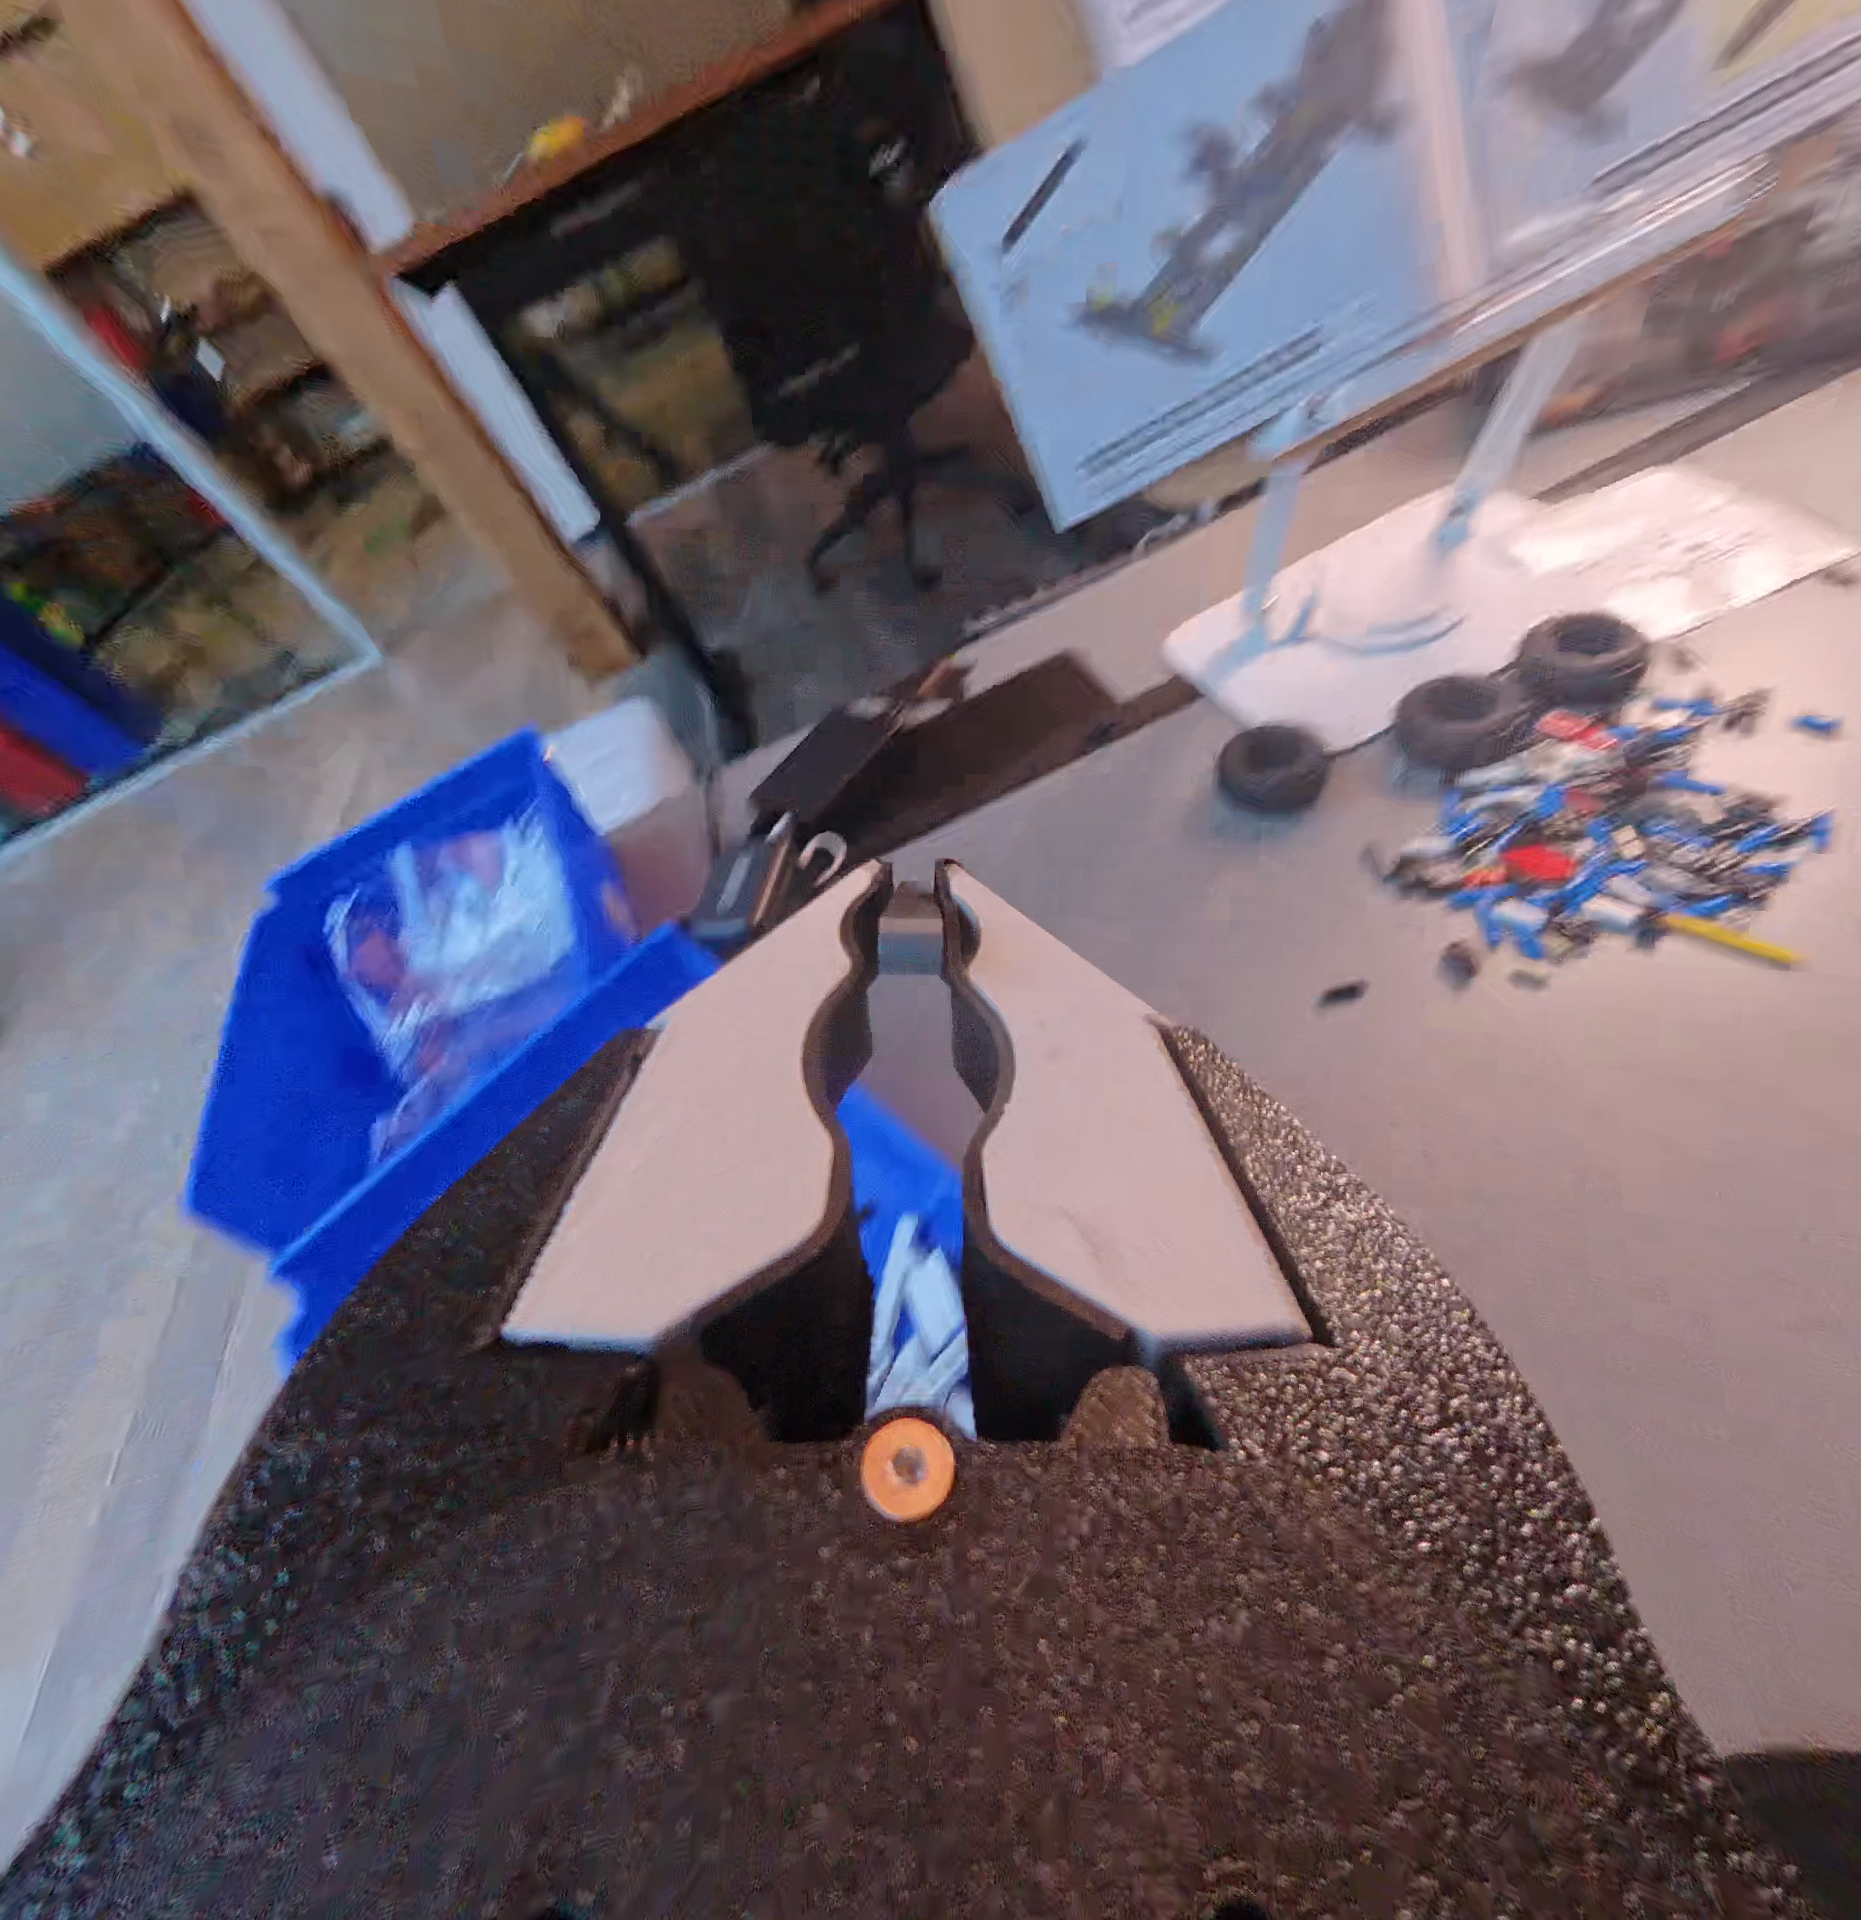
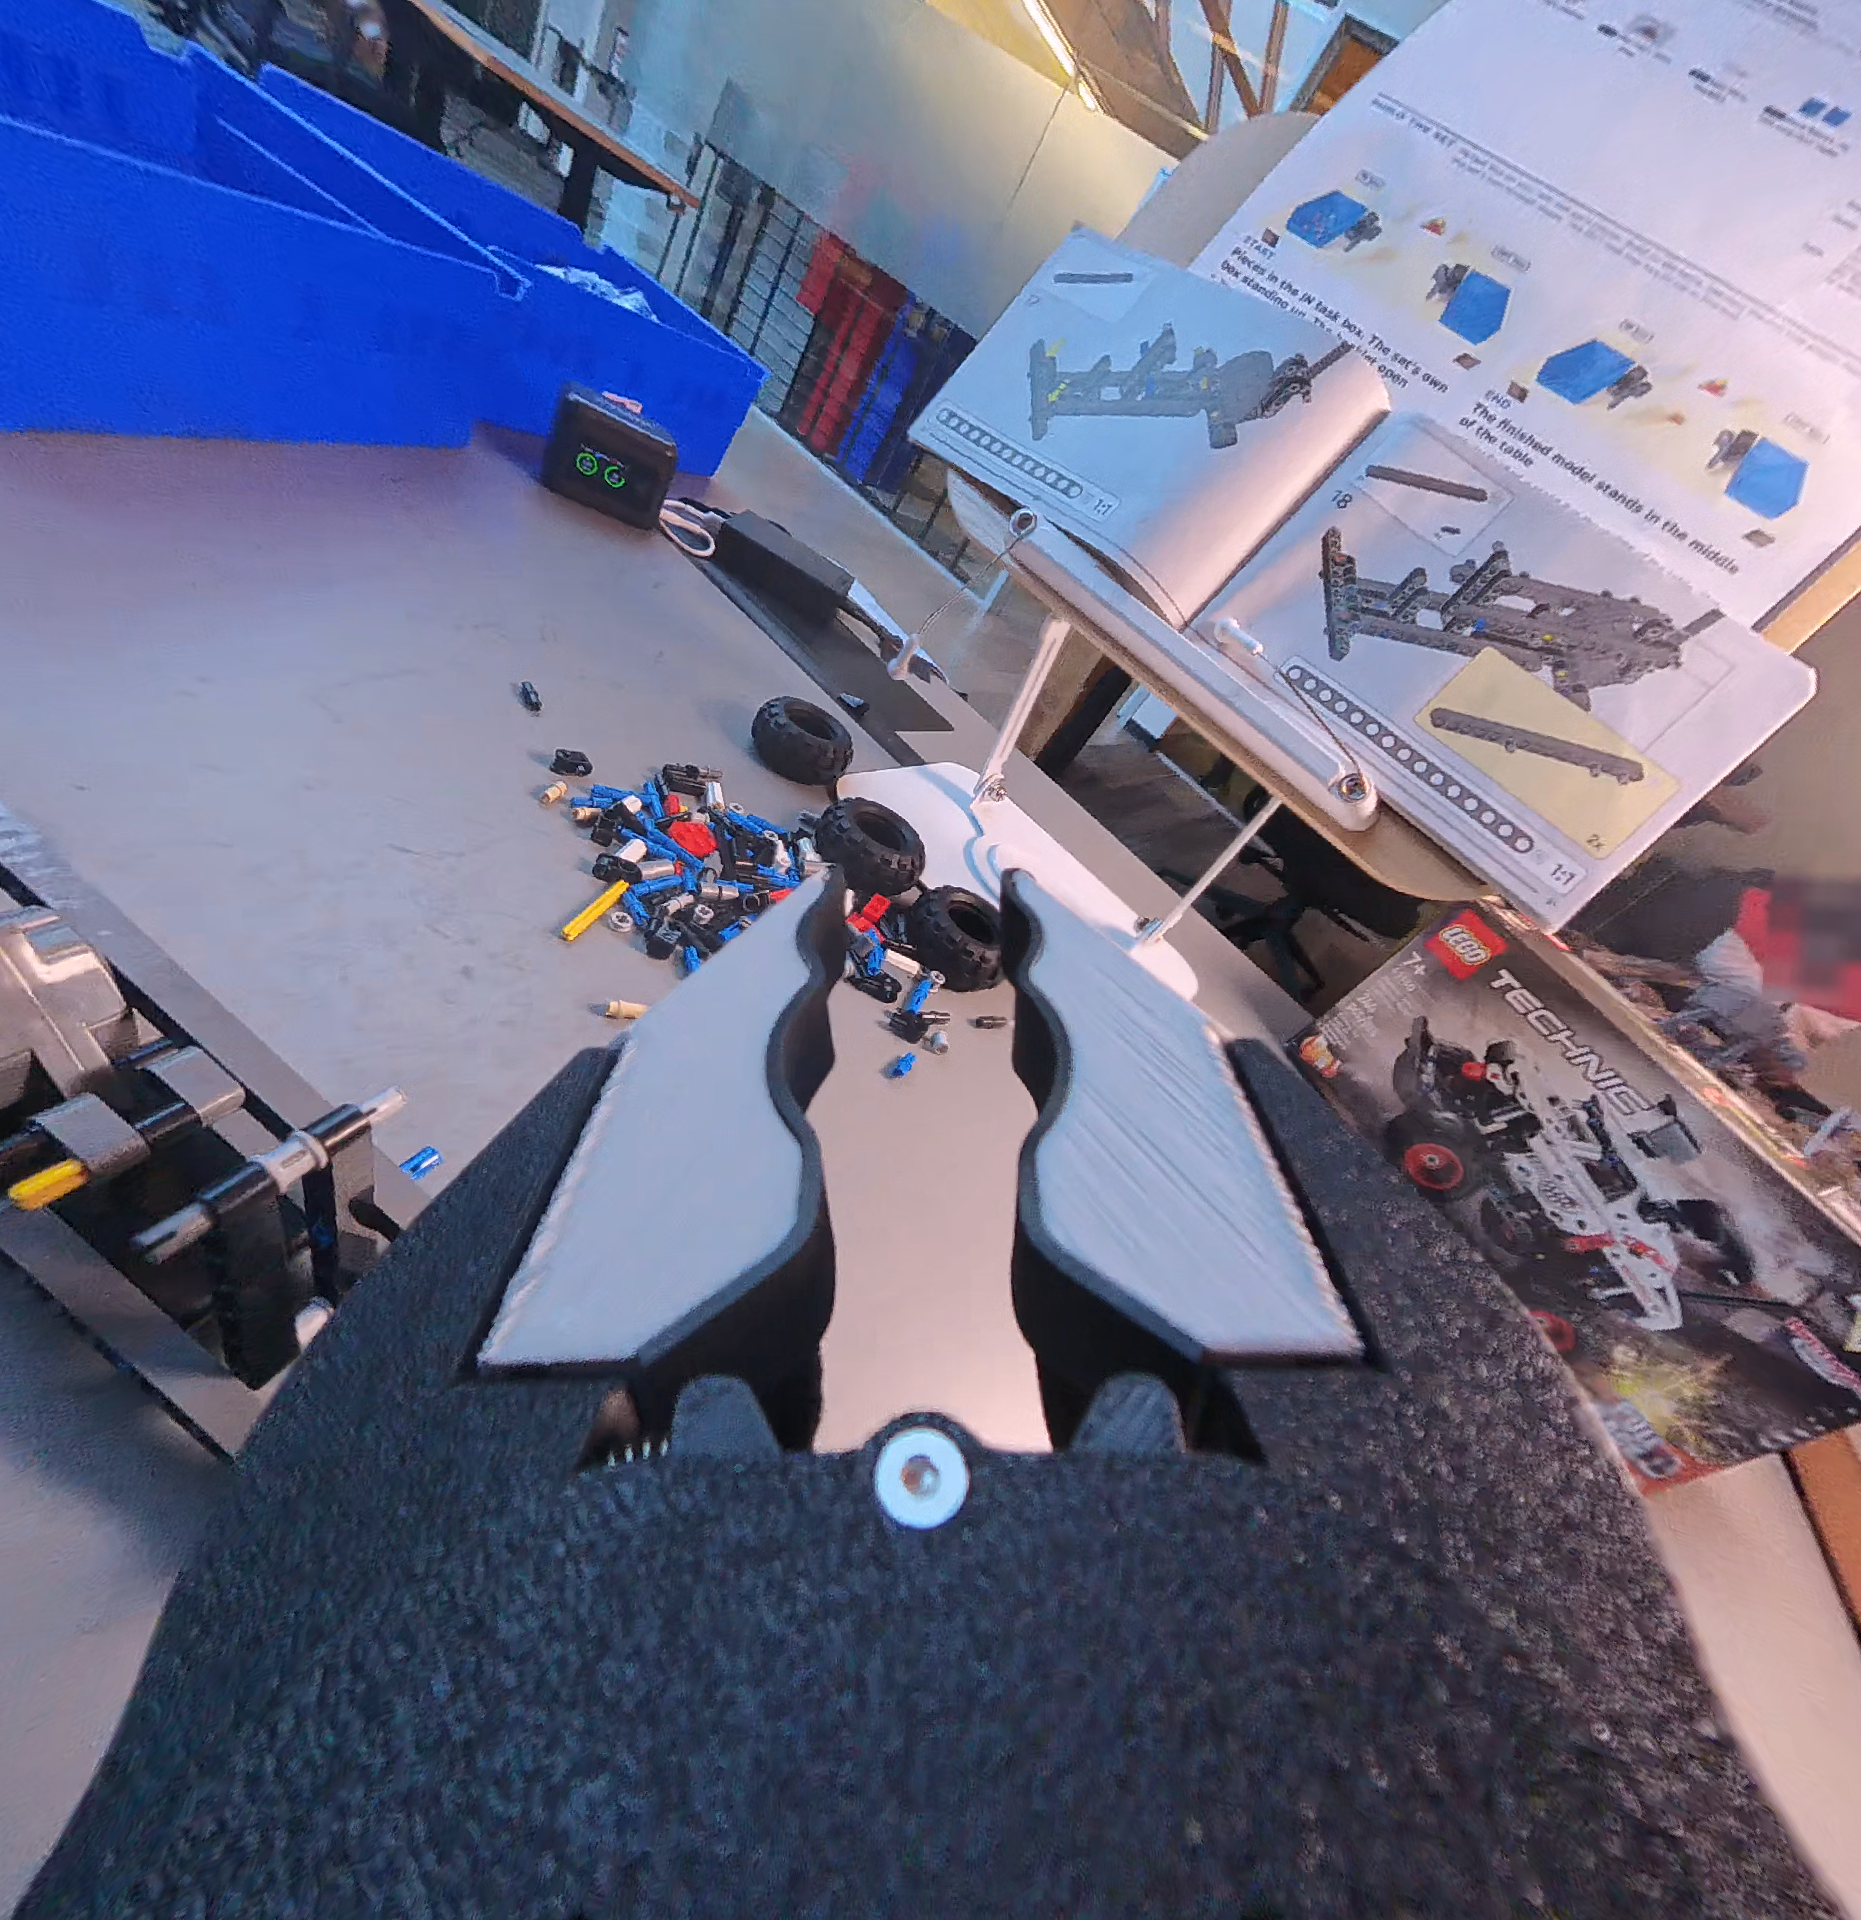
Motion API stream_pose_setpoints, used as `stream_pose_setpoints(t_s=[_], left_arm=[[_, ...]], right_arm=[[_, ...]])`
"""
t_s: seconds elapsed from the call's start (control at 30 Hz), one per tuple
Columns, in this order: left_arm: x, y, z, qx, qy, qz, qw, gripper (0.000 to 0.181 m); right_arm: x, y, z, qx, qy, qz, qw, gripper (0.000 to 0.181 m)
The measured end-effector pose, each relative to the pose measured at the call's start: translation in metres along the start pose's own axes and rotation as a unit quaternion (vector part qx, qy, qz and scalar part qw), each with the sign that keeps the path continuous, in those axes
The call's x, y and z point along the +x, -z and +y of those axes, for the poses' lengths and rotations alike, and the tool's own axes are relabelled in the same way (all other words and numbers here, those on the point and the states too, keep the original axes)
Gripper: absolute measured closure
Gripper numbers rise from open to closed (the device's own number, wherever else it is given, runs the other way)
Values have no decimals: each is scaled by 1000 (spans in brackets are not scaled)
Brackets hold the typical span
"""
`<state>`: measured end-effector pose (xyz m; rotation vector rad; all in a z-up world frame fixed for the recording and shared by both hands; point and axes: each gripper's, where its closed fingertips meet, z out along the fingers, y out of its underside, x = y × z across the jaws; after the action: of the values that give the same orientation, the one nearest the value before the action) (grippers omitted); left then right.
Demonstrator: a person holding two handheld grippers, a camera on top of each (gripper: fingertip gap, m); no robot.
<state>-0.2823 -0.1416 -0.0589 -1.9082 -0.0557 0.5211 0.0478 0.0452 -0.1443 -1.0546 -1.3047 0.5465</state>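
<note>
Fingers of my right gripper (image 2: 915, 914) stand parted, holding nothing, above bare table (image 2: 282, 644) just short of the loose brick pile (image 2: 687, 862) and three black tyres (image 2: 869, 844). My left gripper (image 1: 913, 883) is nearly clenched, gripping nothing I can see, over two blue bins (image 1: 313, 997) at the table's edge; printed box (image 2: 1591, 1174) and open instruction booklet (image 2: 1352, 540) bear writing

The left gripper (image 1: 913, 883) is pinching a small grey piece (image 1: 908, 932) over the table (image 1: 1425, 1195) edge, blue bins (image 1: 313, 1060) below-left, tyres (image 1: 1271, 767) and loose bricks (image 1: 1612, 842) lying right.
</note>
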Motion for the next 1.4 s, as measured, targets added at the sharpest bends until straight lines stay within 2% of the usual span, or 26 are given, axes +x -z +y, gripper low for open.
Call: stream_pose_setpoints(t_s=[0.03,0.13,0.2,0.27,0.37,0.47,0.57,0.67,0.77,0.83,0.93,1.0,1.1,1.2,1.33,1.4], left_arm=[[-23,4,23,-41,19,-17,999,174],[-69,0,83,-97,53,-53,992,174],[-77,-12,117,-129,91,-42,987,173],[-75,-24,132,-136,137,-18,981,173],[-69,-38,140,-141,208,24,968,172],[-66,-42,138,-140,274,55,950,142],[-71,-32,123,-111,264,41,957,126],[-65,-17,98,-77,232,41,969,126],[-24,-6,63,-32,189,101,976,128],[21,0,39,-1,145,159,977,130],[109,6,16,22,87,268,959,132],[171,10,13,20,65,349,935,132],[259,18,22,-4,45,467,883,130],[323,27,44,-52,23,553,831,124],[360,25,76,-108,-39,572,812,124],[365,27,84,-111,-74,573,809,144]], right_arm=[[0,0,0,1,-11,-5,1000,154],[-5,-2,2,-1,-22,-22,1000,157],[-9,-3,5,-8,-13,-27,1000,158],[-13,-4,9,-16,-1,-30,999,159],[-17,-5,13,-25,9,-31,999,160],[-15,-5,15,-28,6,-29,999,160],[-11,-5,17,-30,-2,-25,999,160],[-10,-5,18,-30,-16,-28,999,160],[-10,-6,19,-28,-26,-35,999,161],[-13,-4,16,-22,-33,-47,998,161],[-14,0,9,-1,-49,-66,997,161],[-10,4,6,8,-55,-70,996,161],[-7,12,6,15,-64,-91,994,163],[-8,20,11,14,-78,-114,990,163],[-25,27,19,2,-85,-172,981,163],[-38,30,21,-4,-91,-211,973,163]])
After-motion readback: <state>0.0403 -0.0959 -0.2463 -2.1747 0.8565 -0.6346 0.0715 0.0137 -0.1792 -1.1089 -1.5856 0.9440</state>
